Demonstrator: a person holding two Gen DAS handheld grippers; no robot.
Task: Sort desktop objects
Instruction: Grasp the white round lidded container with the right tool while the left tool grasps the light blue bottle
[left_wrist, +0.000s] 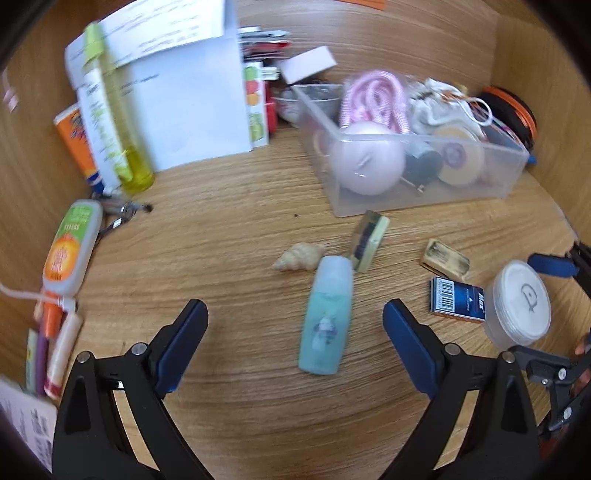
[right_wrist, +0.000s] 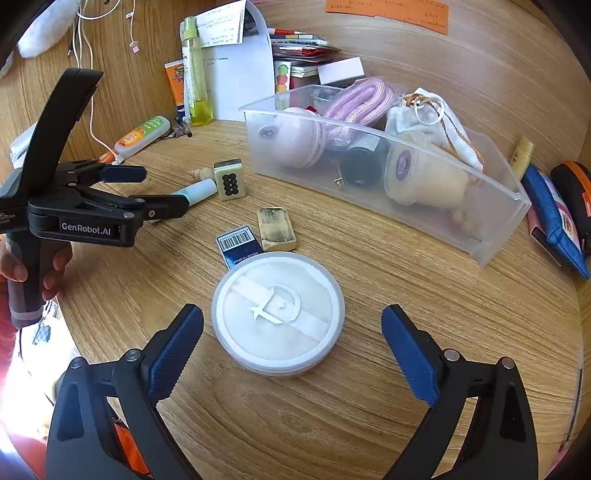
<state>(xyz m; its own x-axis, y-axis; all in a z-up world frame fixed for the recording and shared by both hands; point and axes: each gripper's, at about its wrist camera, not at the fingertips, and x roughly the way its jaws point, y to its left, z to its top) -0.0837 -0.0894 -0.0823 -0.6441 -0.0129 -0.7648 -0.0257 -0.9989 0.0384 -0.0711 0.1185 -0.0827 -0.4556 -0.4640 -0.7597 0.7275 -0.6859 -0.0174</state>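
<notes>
Wooden desk (right_wrist: 369, 387), walled by matching panels at the back and sides, carries a clear bin (right_wrist: 509, 206) toward its rear right, already loaded with a pink ball, cord, pouch and jars. Sorting appears partly done at best: a teal bottle (left_wrist: 327, 317), shell (left_wrist: 299, 256), mahjong tile (right_wrist: 229, 179), worn block (right_wrist: 277, 229), blue box (right_wrist: 236, 245) and round white container (right_wrist: 277, 314) lie loose in the middle of the surface. Left gripper (left_wrist: 295, 347) is spread wide, empty, with the bottle lying between its fingers, untouched. Right gripper (right_wrist: 291, 354) is likewise spread, empty, straddling the near side of the container; contact cannot be confirmed.
</notes>
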